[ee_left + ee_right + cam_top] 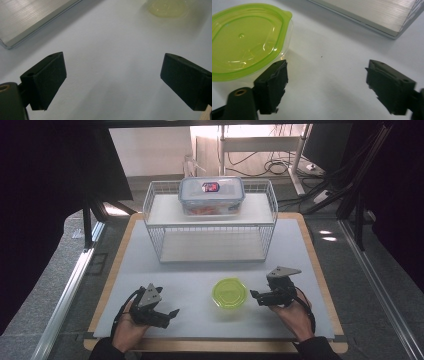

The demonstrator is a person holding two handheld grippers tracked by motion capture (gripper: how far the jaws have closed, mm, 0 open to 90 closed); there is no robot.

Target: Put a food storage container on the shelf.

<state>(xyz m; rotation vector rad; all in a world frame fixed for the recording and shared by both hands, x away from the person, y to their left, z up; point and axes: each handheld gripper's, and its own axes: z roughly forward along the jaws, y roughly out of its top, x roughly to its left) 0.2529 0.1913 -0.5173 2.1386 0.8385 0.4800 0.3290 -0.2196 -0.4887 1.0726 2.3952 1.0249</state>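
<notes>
Now the round clear plastic container with lime-green lid (229, 293) sits free on the white table (200, 320), lower centre of frame. Right tool (260, 298) just beside it, jaws apart, nothing between. Left tool (171, 314) also apart, idle at lower left.

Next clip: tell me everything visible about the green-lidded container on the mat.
The container is small and roundish, with a clear plastic body and a translucent lime-green lid that has a raised rim and a small pointed tab. The lid is on. It stands upright on the white mat, in front of the wire rack, between the two hands and nearer the right tongs. Those stand open just beside it, and nothing grips it.
</notes>
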